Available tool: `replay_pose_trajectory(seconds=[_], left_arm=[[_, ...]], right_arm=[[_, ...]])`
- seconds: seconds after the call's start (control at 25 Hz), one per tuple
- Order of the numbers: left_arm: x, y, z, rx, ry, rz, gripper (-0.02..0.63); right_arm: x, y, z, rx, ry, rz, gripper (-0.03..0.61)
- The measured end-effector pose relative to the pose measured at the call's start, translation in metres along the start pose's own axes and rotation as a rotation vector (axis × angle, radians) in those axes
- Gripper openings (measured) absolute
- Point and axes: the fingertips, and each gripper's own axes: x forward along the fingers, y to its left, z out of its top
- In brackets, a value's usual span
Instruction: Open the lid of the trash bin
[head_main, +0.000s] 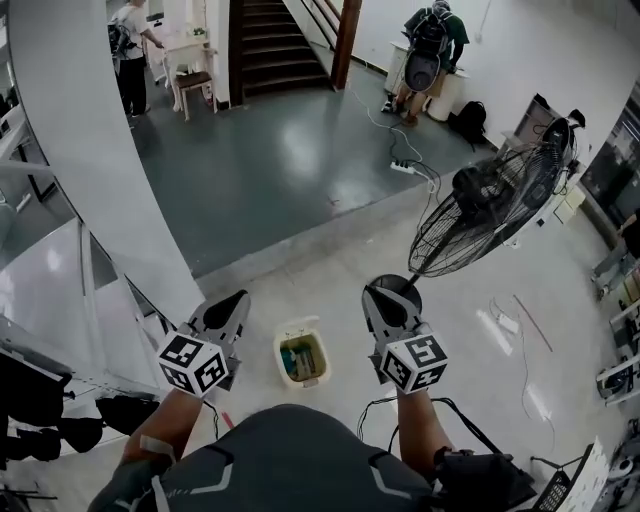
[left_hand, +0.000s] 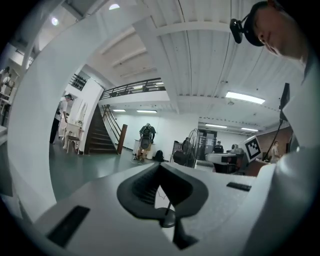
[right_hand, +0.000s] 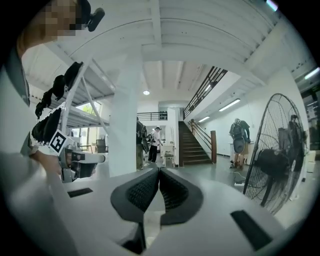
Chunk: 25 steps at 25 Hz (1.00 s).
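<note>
Seen from the head view, the left claw (head_main: 238, 300) and the right claw (head_main: 374, 293) are held out side by side, both pointing forward, each with a marker cube at its near end. In the left gripper view the left claw (left_hand: 159, 165) is closed, its dark pads meeting at the tips with nothing between them. The right gripper view shows the same for the right claw (right_hand: 159, 170): pads together at the tips and empty. Both of these views look out level across the room, and the bin is in neither.

The bin (head_main: 301, 357), small and cream-coloured, stands on the pale floor (head_main: 330, 262) between the two claws and a little nearer the person than their tips. It is apart from both. Its top shows a greenish middle inside a cream rim, but whether the lid is up or down cannot be told.

Just past the right claw a black fan (head_main: 490, 205) stands tilted on a round base. Beyond it a white power strip (head_main: 404, 168) lies on the darker floor. A broad white pillar (head_main: 100, 140) rises at the left. Farthest off are dark stairs (head_main: 275, 45), with one person (head_main: 130, 50) at a small table to their left and another person (head_main: 432, 50) bent over to their right.
</note>
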Motion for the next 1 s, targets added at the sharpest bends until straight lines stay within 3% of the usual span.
replay_pose_trajectory(seconds=[0.24, 0.44, 0.72, 1.0], left_arm=[[-0.016, -0.002, 0.034, 0.092, -0.056, 0.063, 0.008], [-0.011, 0.001, 0.031, 0.050, -0.099, 0.080, 0.008], [-0.010, -0.001, 0.040, 0.110, -0.089, 0.143, 0.008], [-0.011, -0.007, 0.049, 0.134, -0.099, 0.139, 0.008]], right_arm=[[-0.013, -0.009, 0.036, -0.089, -0.060, -0.045, 0.026], [-0.016, -0.019, 0.034, -0.068, -0.058, -0.089, 0.025], [-0.019, -0.017, 0.048, -0.070, -0.087, -0.075, 0.026], [-0.022, -0.019, 0.053, -0.083, -0.096, -0.084, 0.025]])
